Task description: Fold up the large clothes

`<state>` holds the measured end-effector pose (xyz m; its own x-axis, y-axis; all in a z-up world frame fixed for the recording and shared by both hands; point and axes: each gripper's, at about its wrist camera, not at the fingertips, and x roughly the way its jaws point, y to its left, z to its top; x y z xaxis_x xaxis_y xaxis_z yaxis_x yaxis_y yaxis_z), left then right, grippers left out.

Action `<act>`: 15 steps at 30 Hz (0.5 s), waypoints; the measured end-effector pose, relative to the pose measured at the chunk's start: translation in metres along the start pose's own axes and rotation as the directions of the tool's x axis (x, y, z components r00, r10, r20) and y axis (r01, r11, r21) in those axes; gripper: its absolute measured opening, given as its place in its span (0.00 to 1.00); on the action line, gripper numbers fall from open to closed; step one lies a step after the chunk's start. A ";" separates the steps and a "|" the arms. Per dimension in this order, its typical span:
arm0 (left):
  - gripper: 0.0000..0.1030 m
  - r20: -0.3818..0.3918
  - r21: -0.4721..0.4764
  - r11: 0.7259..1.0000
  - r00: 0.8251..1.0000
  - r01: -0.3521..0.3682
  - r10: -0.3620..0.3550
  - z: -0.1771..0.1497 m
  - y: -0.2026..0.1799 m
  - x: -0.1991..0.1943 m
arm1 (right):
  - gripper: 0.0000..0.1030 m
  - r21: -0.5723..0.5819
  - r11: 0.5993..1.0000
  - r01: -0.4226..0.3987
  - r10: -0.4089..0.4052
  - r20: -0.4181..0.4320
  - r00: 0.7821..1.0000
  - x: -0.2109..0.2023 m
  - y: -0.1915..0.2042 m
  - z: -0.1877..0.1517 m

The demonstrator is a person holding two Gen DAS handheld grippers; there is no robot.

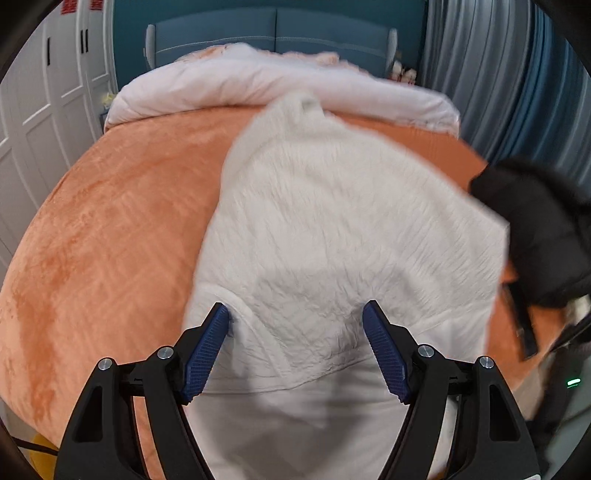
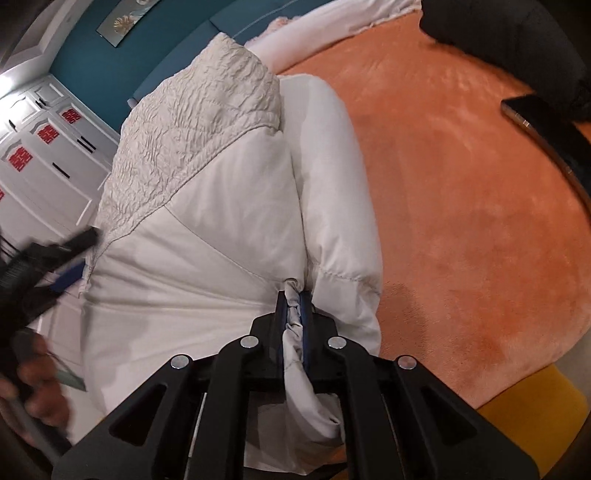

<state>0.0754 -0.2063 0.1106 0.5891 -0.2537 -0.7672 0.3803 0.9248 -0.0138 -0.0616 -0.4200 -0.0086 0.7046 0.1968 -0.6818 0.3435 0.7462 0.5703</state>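
A large white padded jacket point(image 1: 343, 229) with a crinkled quilted panel lies on the orange bed cover point(image 1: 110, 229). My left gripper point(image 1: 295, 314) is open, its blue pads point(image 1: 207, 343) straddling the jacket's near hem, holding nothing. In the right wrist view the same jacket point(image 2: 207, 229) is lifted and blurred. My right gripper point(image 2: 293, 306) is shut on a bunched fold of the jacket's white fabric near a sleeve point(image 2: 340, 184). The left gripper point(image 2: 70, 273) shows blurred at the jacket's left edge.
A folded white duvet point(image 1: 258, 85) and a blue headboard point(image 1: 273, 33) lie at the far end. A black garment point(image 1: 543, 229) sits on the bed's right side, also seen in the right wrist view point(image 2: 517, 48) next to a dark flat device point(image 2: 546, 125). White wardrobes point(image 1: 44, 110) stand left.
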 end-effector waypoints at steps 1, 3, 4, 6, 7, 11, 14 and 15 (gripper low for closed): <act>0.72 0.013 0.013 0.999 0.999 -0.032 0.032 -0.003 -0.003 0.004 | 0.05 0.019 1.000 -0.016 0.016 -0.008 1.000 -0.003 0.000 0.002; 0.72 0.023 0.024 0.997 0.997 -0.068 0.068 -0.005 -0.005 0.010 | 0.08 0.037 0.999 -0.008 0.007 0.010 1.000 -0.020 0.007 0.010; 0.72 0.019 0.010 0.998 0.998 -0.067 0.067 -0.005 -0.002 0.012 | 0.08 0.022 1.000 0.001 -0.002 0.049 0.999 -0.034 0.015 0.014; 0.72 0.009 -0.017 0.998 0.998 -0.057 0.057 -0.004 0.006 0.014 | 0.10 -0.023 1.000 0.007 -0.003 0.138 0.990 -0.058 0.031 0.022; 0.73 0.004 -0.019 0.998 0.999 -0.054 0.054 -0.003 0.006 0.015 | 0.10 -0.058 0.998 0.005 0.006 0.185 0.983 -0.070 0.045 0.031; 0.73 -0.016 -0.028 0.998 0.998 -0.053 0.053 0.002 0.007 0.012 | 0.21 -0.141 0.990 0.025 0.012 0.252 0.968 -0.072 0.085 0.077; 0.73 -0.029 -0.055 0.998 0.999 -0.036 0.034 0.013 0.010 0.010 | 0.28 -0.109 0.987 0.114 -0.080 0.273 0.959 -0.046 0.090 0.106; 0.73 -0.029 -0.058 0.998 0.999 -0.027 0.025 0.015 0.010 0.008 | 0.29 -0.089 0.989 0.117 -0.090 0.260 0.961 -0.034 0.091 0.115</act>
<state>0.0948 -0.2033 0.1139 0.5778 -0.2221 -0.7854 0.3225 0.9461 -0.0302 0.0169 -0.4318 0.1195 0.8078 -0.0436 -0.5878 0.3670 0.8176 0.4437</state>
